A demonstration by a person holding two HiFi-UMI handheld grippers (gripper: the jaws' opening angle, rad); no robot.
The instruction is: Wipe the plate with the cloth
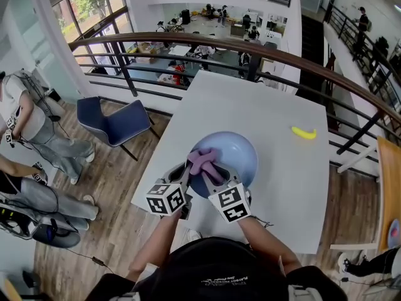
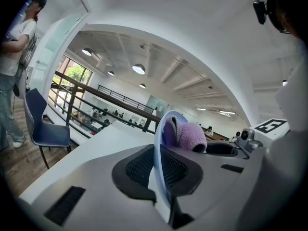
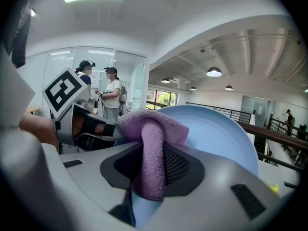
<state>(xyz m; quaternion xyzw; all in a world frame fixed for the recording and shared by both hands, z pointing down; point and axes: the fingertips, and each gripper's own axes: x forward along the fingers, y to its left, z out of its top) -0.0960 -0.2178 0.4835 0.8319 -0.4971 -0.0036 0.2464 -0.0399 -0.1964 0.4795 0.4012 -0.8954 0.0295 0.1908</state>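
A pale blue plate [image 1: 237, 150] is held tilted above the white table [image 1: 269, 111]. My left gripper [image 1: 183, 179] is shut on the plate's near left rim; in the left gripper view the rim [image 2: 159, 158] stands edge-on between the pads. My right gripper [image 1: 212, 175] is shut on a purple cloth [image 1: 203, 162], which lies bunched against the plate's face. In the right gripper view the cloth [image 3: 153, 153] hangs between the pads with the plate [image 3: 216, 134] behind it. The left gripper view shows the cloth [image 2: 185, 134] pressed on the plate.
A yellow banana [image 1: 304, 132] lies at the table's far right. A blue chair [image 1: 113, 123] stands left of the table. People stand at the left [image 1: 25, 124]. A railing [image 1: 207, 49] runs behind the table, and a wooden table edge [image 1: 388, 193] is at right.
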